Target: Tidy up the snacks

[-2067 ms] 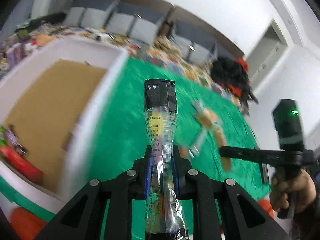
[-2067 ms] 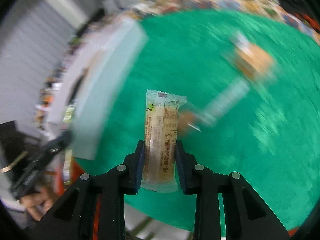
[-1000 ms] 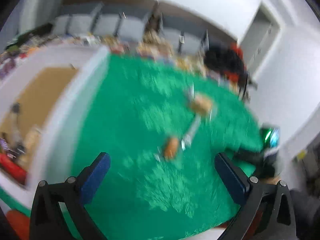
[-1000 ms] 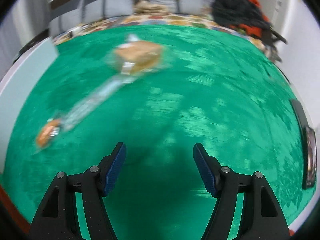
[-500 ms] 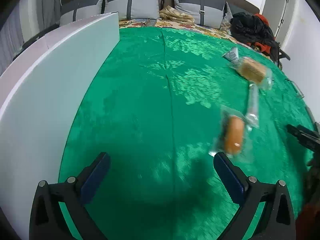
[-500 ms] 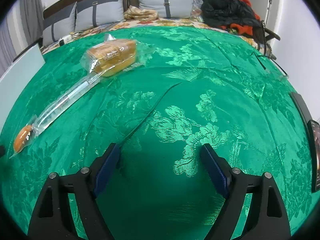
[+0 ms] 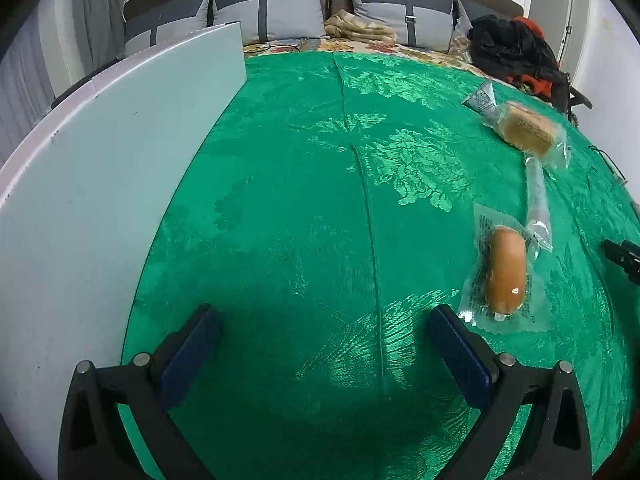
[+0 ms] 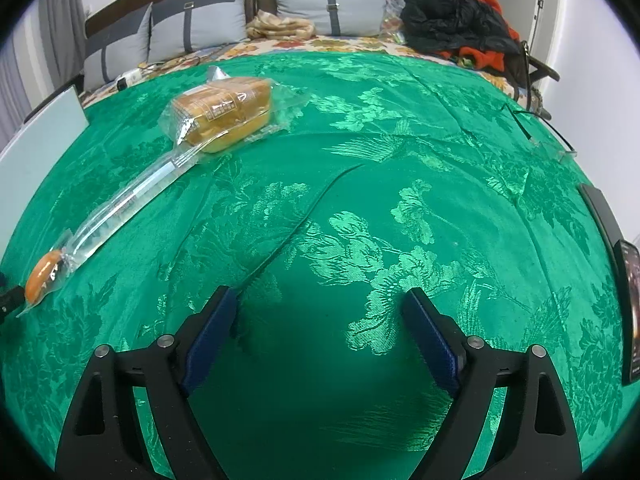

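Observation:
Three wrapped snacks lie on the green cloth. A sausage in clear wrap (image 7: 505, 268) lies just right of my left gripper (image 7: 324, 336), which is open and empty. A long clear stick pack (image 7: 537, 196) runs from it to a wrapped bread cake (image 7: 525, 129). In the right wrist view the bread cake (image 8: 226, 112), the stick pack (image 8: 132, 196) and the sausage (image 8: 40, 276) lie to the far left. My right gripper (image 8: 320, 320) is open and empty, low over bare cloth.
A white box wall (image 7: 100, 184) stands along the left. A dark phone (image 8: 630, 296) lies at the right edge of the green cloth (image 8: 400, 200). Grey cushions (image 7: 272, 12) and a black and red bundle (image 8: 460, 24) sit at the back.
Both grippers let go of the snack packs they held two seconds ago and opened. Both swung away from the box and now settle low over the green cloth near the loose snacks.

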Tool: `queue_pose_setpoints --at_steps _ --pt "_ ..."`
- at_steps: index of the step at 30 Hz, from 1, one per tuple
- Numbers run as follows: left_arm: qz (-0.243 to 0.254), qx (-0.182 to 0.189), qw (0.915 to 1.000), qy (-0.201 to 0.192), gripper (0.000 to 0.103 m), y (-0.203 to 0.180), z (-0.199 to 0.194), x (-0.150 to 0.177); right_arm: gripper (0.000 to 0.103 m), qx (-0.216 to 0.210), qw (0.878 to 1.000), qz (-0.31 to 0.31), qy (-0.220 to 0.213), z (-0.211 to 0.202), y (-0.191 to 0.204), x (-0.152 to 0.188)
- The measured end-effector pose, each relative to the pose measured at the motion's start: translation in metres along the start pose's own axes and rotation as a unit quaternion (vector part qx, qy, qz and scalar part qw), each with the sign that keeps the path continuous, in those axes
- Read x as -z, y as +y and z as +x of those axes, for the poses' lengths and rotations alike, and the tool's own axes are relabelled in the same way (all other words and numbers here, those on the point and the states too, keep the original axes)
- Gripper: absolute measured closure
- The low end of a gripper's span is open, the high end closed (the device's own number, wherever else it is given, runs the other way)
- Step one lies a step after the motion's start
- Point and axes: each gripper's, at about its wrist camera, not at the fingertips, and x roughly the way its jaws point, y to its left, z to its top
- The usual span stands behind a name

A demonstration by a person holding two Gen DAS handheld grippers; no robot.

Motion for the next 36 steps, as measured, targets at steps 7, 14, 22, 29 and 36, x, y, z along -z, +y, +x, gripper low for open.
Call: queue_pose_setpoints --at_steps 7,14,22,29,36 --pt "-0.001 0.002 1.0000 0.000 0.001 0.0006 0.0004 -0.0006 0.014 0.000 1.000 0.000 0.000 0.0000 0.0002 -0.0002" --pt "-0.004 0.006 1.0000 -0.002 0.000 0.0023 0.0002 -0.0004 0.014 0.000 1.000 0.000 0.000 0.0005 0.0001 0.0000" --pt "-0.004 0.006 1.0000 -0.002 0.001 0.0033 -0.0011 -0.0003 0.014 -0.001 1.000 0.000 0.000 0.0005 0.0002 -0.0002" --pt "-0.003 0.004 1.0000 -0.002 0.001 0.0030 -0.0015 -0.0002 0.014 -0.001 1.000 0.001 0.000 0.0009 0.0001 -0.0001" --pt "-0.003 0.004 1.0000 -0.002 0.000 0.0033 -0.0018 -0.0002 0.014 -0.001 1.000 0.001 0.000 0.0008 0.0003 -0.0002"
